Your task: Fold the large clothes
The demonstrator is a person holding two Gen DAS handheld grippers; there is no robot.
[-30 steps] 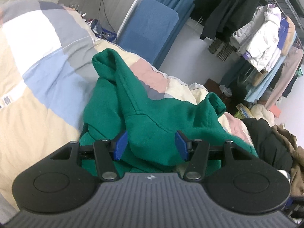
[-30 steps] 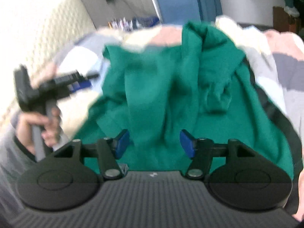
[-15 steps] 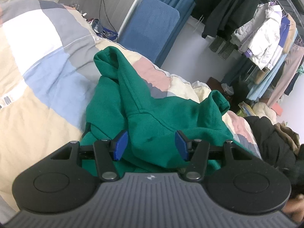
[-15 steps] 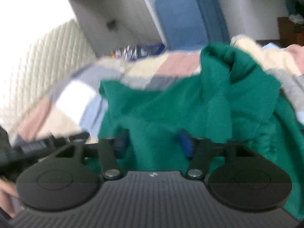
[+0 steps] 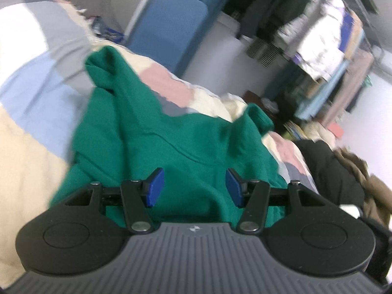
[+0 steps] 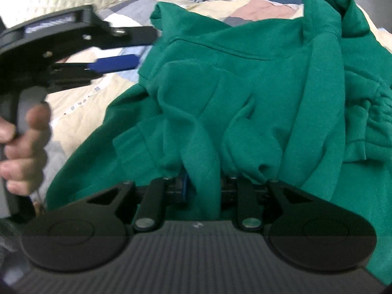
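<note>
a green hoodie [image 6: 257, 93] is lying crumpled on a bed covered by a patchwork quilt [image 5: 36, 103] in blocks of cream, grey, pale blue and pink. the right gripper [image 6: 203, 191] is sitting low in the heap, its jaws closing around a raised fold of green fabric that is standing between them — one blue pad [image 6: 185, 187] is showing at the fold's left side, the other is hidden by the cloth. the left gripper [image 5: 194, 187] is hovering over the near edge of the hoodie with its blue fingers [image 5: 154, 187] spread apart and nothing pinched between them; in the right wrist view it is appearing at upper left, held by a person's hand [image 6: 23, 144] beside the garment. behind the bed, a blue upholstered chair [image 5: 169, 34] is standing against the wall, a rail of hanging clothes [image 5: 325, 41] is filling the far corner, and a dark jacket [image 5: 328, 171] is lying at the bed's right — all blurred.
</note>
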